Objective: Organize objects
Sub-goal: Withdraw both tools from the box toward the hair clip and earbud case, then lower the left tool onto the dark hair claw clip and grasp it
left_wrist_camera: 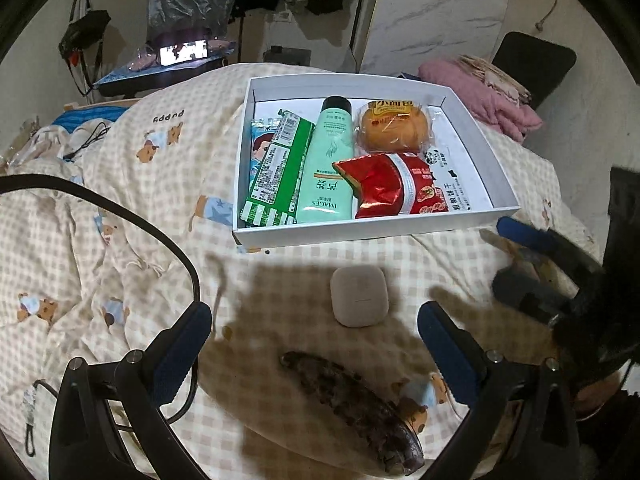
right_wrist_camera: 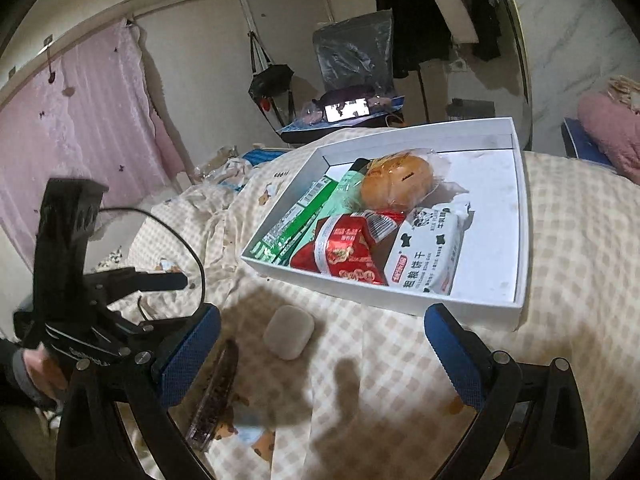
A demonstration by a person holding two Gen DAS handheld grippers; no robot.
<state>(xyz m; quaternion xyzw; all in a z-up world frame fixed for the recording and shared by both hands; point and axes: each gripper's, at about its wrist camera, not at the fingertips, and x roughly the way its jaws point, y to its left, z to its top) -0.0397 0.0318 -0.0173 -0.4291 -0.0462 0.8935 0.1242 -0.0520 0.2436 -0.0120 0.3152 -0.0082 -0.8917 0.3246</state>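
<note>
A white box [left_wrist_camera: 440, 227] lies on the checked quilt. It holds a green packet [left_wrist_camera: 276, 168], a mint tube [left_wrist_camera: 330, 160], a wrapped bun [left_wrist_camera: 394, 126], a red snack pack [left_wrist_camera: 390, 188] and a white biscuit pack [right_wrist_camera: 428, 256]. In front of the box lie a small white earbud case [left_wrist_camera: 359, 296] and a dark speckled hair clip [left_wrist_camera: 356, 404]. My left gripper [left_wrist_camera: 314, 350] is open over the quilt, with the case just beyond its fingertips and the clip between its fingers. My right gripper [right_wrist_camera: 322, 352] is open and empty, with the case [right_wrist_camera: 289, 332] and clip [right_wrist_camera: 218, 392] towards its left finger.
The quilt [left_wrist_camera: 120, 240] is rumpled on the left, with a black cable [left_wrist_camera: 120, 208] across it. A pink blanket [left_wrist_camera: 480, 92] lies behind the box to the right. At the back stands a lit screen [left_wrist_camera: 184, 52]. A pink curtain [right_wrist_camera: 80, 120] hangs on the left.
</note>
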